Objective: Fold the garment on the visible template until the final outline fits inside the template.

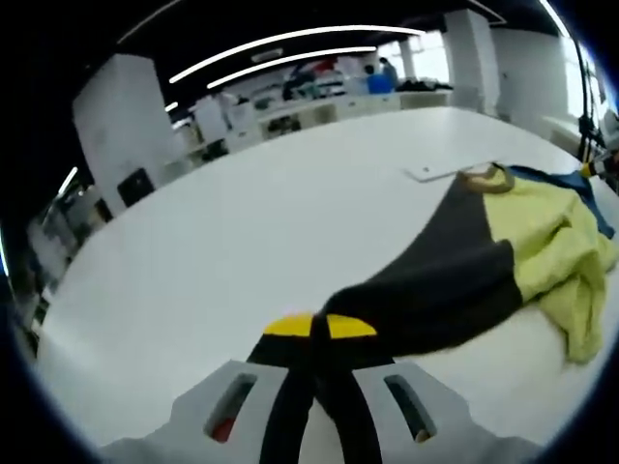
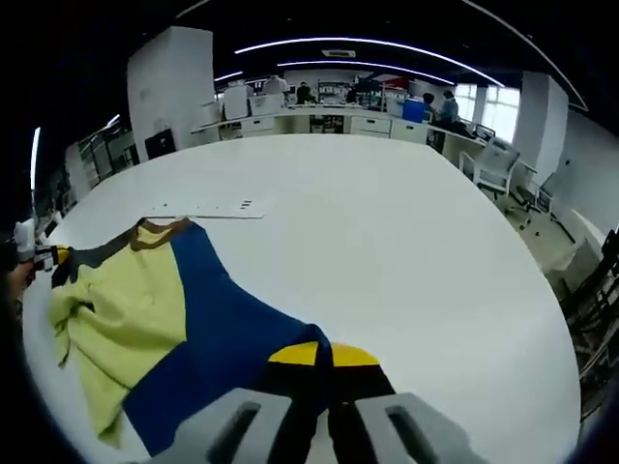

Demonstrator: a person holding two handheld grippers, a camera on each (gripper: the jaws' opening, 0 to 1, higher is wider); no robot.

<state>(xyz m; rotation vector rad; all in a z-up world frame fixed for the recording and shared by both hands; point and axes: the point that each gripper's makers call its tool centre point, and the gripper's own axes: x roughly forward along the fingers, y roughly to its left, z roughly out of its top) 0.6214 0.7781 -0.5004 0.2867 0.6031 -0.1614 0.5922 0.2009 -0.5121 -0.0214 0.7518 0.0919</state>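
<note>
Pinching the garment (image 1: 455, 271) on both sides — left gripper (image 1: 319, 329) and right gripper (image 2: 322, 356) jaws closed on cloth.

Beyond my jaws the wide white surface (image 2: 406, 242) stretches away. At its far edge runs a row of white desks (image 2: 319, 121) with people seated there. A white office chair (image 2: 495, 166) stands far right, and long ceiling light strips (image 1: 280, 43) curve overhead.
</note>
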